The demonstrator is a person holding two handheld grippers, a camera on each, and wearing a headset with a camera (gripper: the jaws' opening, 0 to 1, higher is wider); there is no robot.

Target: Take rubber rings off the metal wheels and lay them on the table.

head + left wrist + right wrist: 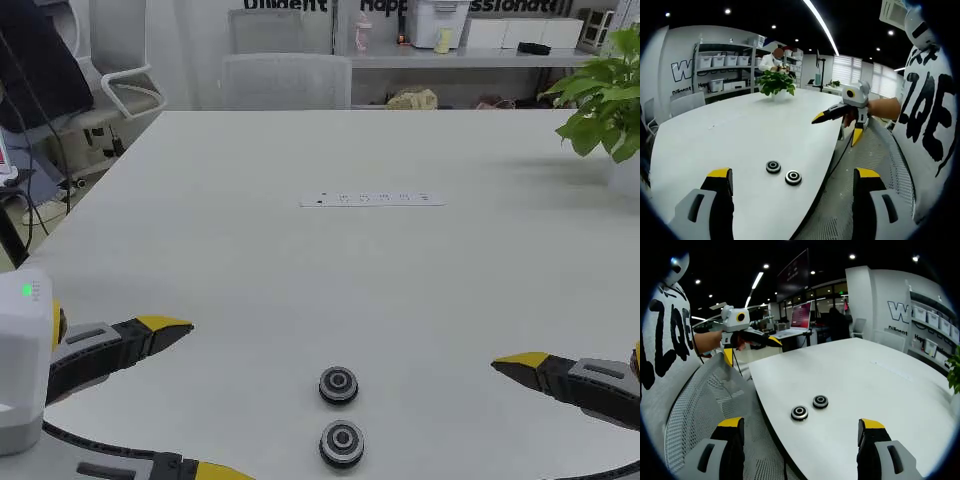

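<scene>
— What takes up most of the scene?
— A big pale table [400, 290], running from the near edge up to two grey chairs [286, 80] at the far end. A leafy green plant [605, 95] stands at its far right corner.

— And the tools?
— The left gripper [220, 400] sits low at the near left, over the table's front edge. Its jaws are spread wide with nothing between them. The right gripper [835, 131] is held off the near right side, yellow tips aimed inward. Its jaws are also spread wide and it carries nothing. Neither touches anything on the table.

— Anything else on the surface?
— A flat white power strip [371, 199] lies across the middle, well beyond the grippers.

— Where are the wheels?
— There are two of them, close to the front edge and roughly midway between the grippers. The far wheel [338, 385] lies flat, and the near wheel [342, 443] lies flat just in front of it. They are close together but not touching.

— The rubber rings?
— Each wheel has a dark ring [323, 440] around a shiny metal centre. Both rings are on their wheels, and no loose ring lies on the table.
</scene>
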